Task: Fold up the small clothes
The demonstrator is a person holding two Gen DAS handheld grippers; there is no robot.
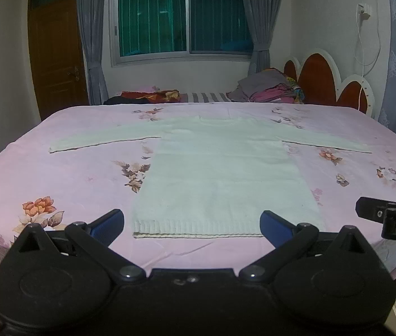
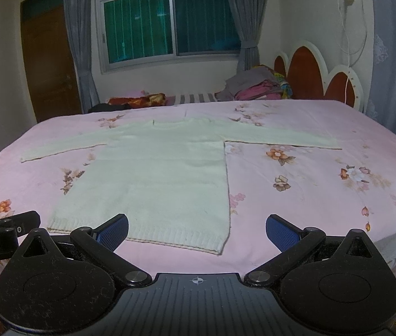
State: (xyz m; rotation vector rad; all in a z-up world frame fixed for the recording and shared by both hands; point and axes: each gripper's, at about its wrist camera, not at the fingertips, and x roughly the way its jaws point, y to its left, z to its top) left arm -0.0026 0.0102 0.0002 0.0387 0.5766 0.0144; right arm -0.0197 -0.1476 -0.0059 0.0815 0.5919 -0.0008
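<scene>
While both grippers' fingers point(image 1: 108, 222) gape wide and empty, the sweater's point(image 1: 220, 173) hem lies near the bedsheet's point(image 1: 57, 173) front edge.

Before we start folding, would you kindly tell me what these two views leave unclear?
- Left wrist view: the white knitted sweater hem's right corner is hidden behind the left claw finger.
- Right wrist view: the hem's middle sits behind the right claw finger.
- Pile of folded clothes by the headboard: too small to count.
</scene>
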